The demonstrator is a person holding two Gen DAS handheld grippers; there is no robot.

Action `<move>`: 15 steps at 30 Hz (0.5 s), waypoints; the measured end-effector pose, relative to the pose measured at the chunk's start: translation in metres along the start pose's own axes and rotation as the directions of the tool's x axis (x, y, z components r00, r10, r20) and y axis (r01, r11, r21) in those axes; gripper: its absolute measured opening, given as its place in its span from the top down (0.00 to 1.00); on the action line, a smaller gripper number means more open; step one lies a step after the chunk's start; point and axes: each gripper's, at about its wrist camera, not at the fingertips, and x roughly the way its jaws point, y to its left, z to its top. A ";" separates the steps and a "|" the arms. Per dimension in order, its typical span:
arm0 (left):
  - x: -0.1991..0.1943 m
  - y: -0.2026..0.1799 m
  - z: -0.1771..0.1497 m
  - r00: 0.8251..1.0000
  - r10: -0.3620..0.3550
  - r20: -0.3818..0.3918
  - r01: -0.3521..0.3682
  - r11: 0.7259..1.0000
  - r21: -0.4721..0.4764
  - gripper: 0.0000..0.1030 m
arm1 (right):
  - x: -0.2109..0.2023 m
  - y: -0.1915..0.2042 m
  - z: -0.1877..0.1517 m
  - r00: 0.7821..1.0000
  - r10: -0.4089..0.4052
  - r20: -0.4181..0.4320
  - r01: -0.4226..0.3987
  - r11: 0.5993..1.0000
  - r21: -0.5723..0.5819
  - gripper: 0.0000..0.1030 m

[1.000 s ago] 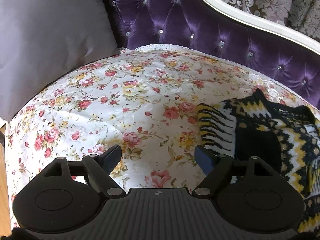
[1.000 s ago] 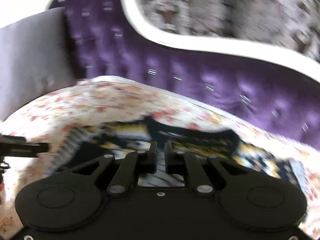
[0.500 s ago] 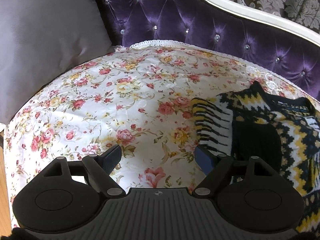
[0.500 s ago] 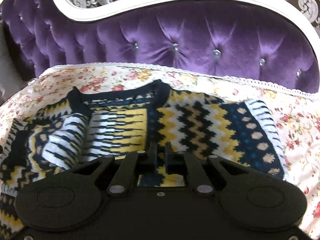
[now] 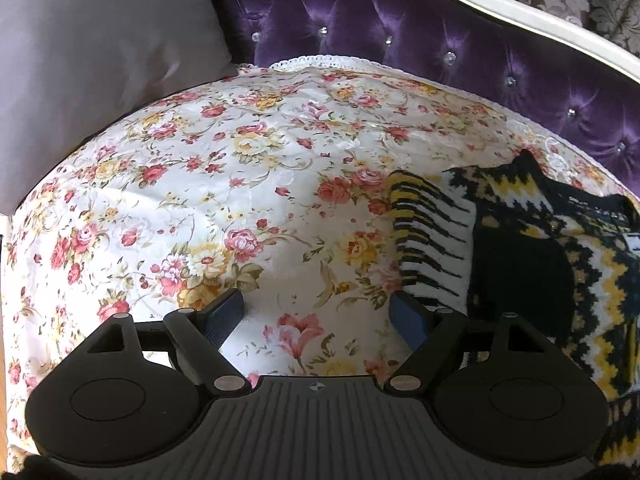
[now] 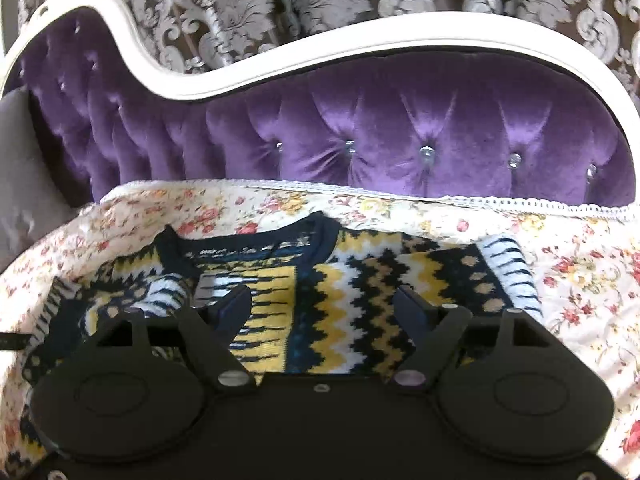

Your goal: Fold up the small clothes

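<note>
Item: sweater [image 6: 344, 300], knit, navy/yellow/white zigzag. Loc: flat on floral cover [image 5: 240, 200] of purple sofa [image 6: 400, 136], collar toward sofa back; one sleeve already laid over the body on the side nearer the grey cushion [image 5: 92, 60].

Handling (est.): soft, light, thick knit; drapes, stretches, no stiffness; not slippery, not fragile. Bulky at folded layers.

Grip pts (est.): hem corners or shoulder seam, pinch both layers; ribbed cuff/hem edges give best bite.

R gripper [image 6: 322, 306]: fingers have just been opening, now wide, over sweater's body, nothing pinched btwn them.

L gripper [image 5: 318, 314]: fingers wide, empty, over bare cover just beside sweater's striped sleeve edge.
</note>
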 end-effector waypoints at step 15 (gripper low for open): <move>-0.006 0.008 0.008 0.999 0.027 0.036 -0.025 0.998 -0.055 0.29 | 0.034 0.146 -0.028 0.994 0.087 -0.073 -0.113 0.798 -0.591 0.82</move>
